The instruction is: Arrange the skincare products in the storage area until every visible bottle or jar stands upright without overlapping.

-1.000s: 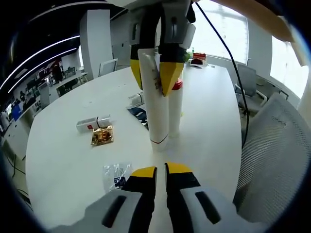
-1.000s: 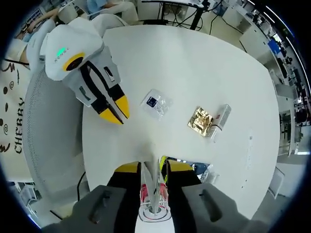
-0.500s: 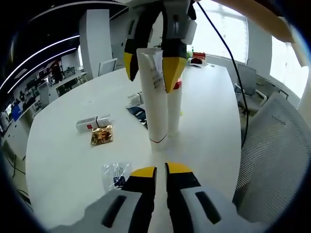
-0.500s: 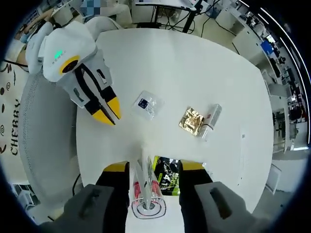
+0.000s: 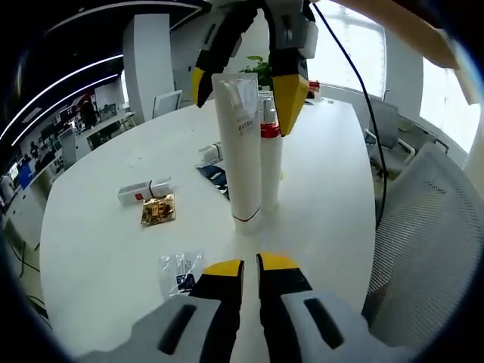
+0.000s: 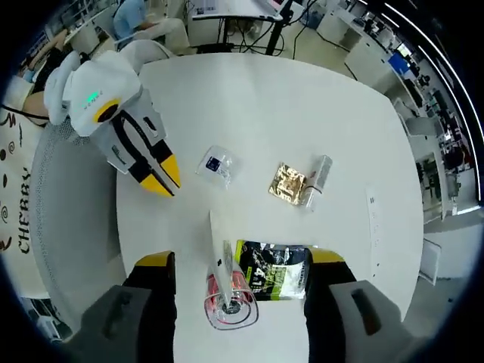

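A tall white tube [image 5: 240, 151] stands upright on the white table [image 5: 98, 249], and a slimmer bottle with a red band [image 5: 271, 162] stands right behind it, touching or nearly so. My right gripper [image 5: 243, 94] hangs over their tops, open, with a jaw on each side and nothing held. Looking straight down in the right gripper view, the tube's flat end [image 6: 219, 246] and the bottle's red cap [image 6: 231, 302] sit between my right gripper's [image 6: 240, 261] wide jaws. My left gripper [image 5: 249, 268] is shut and empty, low at the near table edge [image 6: 160, 180].
A dark printed sachet [image 6: 272, 274] lies flat beside the tube. A clear packet [image 6: 215, 162], a gold sachet [image 6: 286, 183] and a small white tube [image 6: 319, 172] lie further out on the table. A mesh chair [image 5: 423, 234] stands at the table's edge.
My right gripper opened off the white tube and lifted upward, leaving the tube standing by itself. The left gripper stayed put.
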